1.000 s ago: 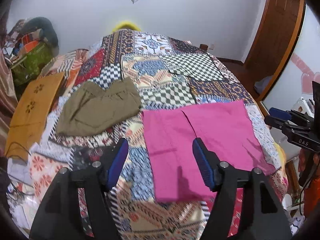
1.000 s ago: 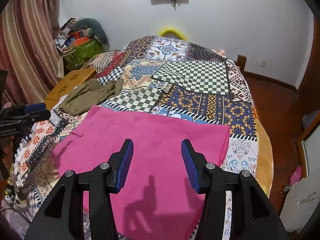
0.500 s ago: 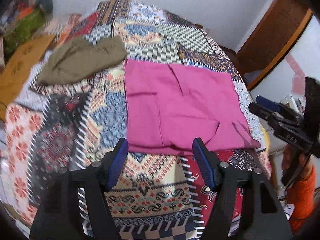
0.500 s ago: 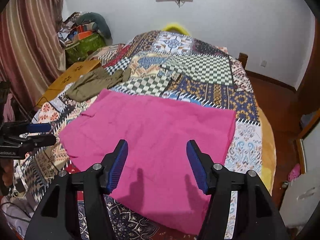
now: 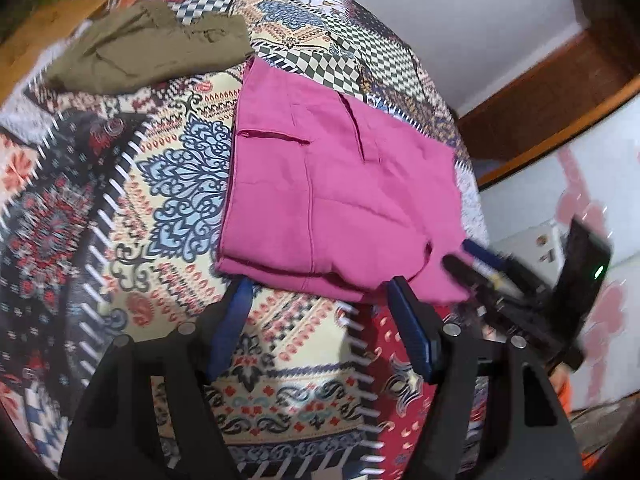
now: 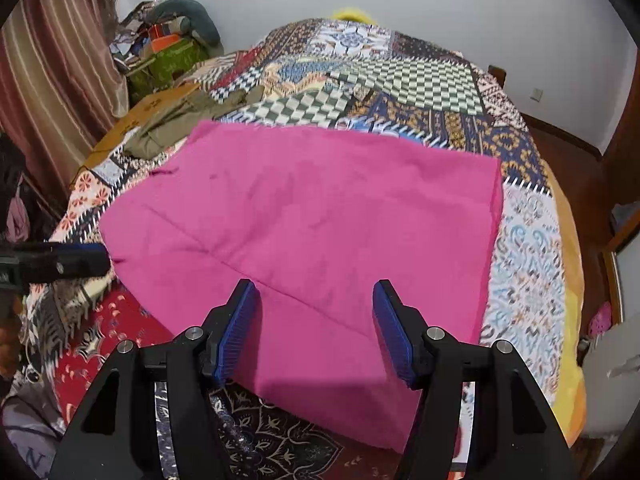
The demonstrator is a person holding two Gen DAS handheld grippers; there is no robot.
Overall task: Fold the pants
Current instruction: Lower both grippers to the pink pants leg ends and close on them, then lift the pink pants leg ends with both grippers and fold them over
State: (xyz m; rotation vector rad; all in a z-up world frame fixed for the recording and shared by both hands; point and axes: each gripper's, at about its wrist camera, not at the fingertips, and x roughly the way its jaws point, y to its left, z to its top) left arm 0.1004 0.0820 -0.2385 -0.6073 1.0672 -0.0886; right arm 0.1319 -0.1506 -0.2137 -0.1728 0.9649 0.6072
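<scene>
Pink pants (image 5: 340, 200) lie folded flat on the patchwork bedspread (image 5: 160, 184), near its front edge. My left gripper (image 5: 319, 284) hangs just over their near left hem; its jaws are opening and nothing is between them. In the right wrist view the pink pants (image 6: 320, 220) fill the middle. My right gripper (image 6: 315, 286) stands open above their near part, with cloth below the fingers but not pinched. The right gripper (image 5: 480, 268) also shows at the pants' right corner, and the left gripper (image 6: 80, 258) pokes in from the left edge.
Olive pants (image 5: 152, 52) lie crumpled at the far left of the bed, beside an orange-brown board (image 6: 160, 100). A pile of clutter (image 6: 168, 44) and a striped curtain (image 6: 52, 60) stand to the left. The bed's edge drops off at the right toward a wooden floor (image 6: 560, 148).
Both grippers have come down and closer to the pink pants. The left view has rolled and tipped downward. The right gripper's jaws stand wider than a second ago.
</scene>
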